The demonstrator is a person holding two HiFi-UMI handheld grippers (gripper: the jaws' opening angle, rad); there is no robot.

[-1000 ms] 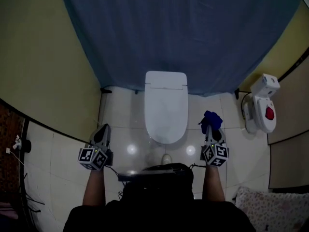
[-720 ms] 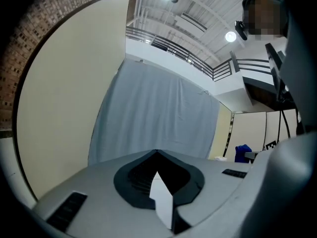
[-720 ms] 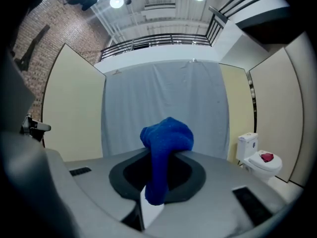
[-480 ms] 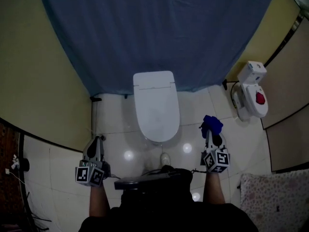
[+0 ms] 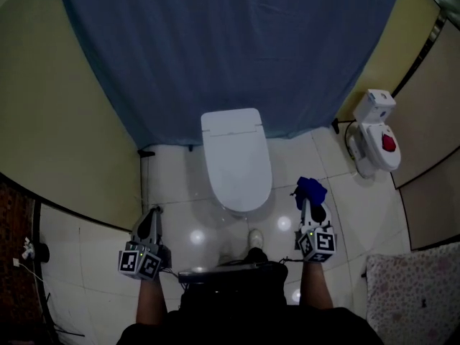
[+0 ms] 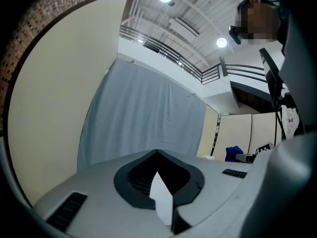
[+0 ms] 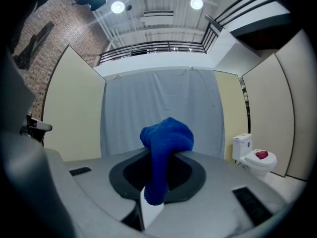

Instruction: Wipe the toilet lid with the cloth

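Note:
A white toilet with its lid [image 5: 237, 160] down stands against the blue curtain in the head view. To the right of its bowl, my right gripper [image 5: 309, 200] is shut on a blue cloth [image 5: 310, 187], which bunches above the jaws [image 7: 166, 148] in the right gripper view. My left gripper [image 5: 152, 215] hangs left of the toilet over the floor tiles, jaws closed with nothing between them. In the left gripper view the jaw tips [image 6: 157, 154] meet, and the blue cloth [image 6: 234, 152] shows far right. Neither gripper touches the lid.
A blue curtain [image 5: 230, 49] hangs behind the toilet between cream partition walls. A second small white toilet with a red object on it [image 5: 377, 131] stands at the right. A patterned cushion [image 5: 413, 297] lies bottom right, cables [image 5: 29, 250] lie far left. The person's shoe [image 5: 254, 238] is near the bowl.
The head view shifted, so the toilet sits slightly differently in frame. Both grippers stay low beside the toilet, the right one still holding the cloth; the left has moved a little closer.

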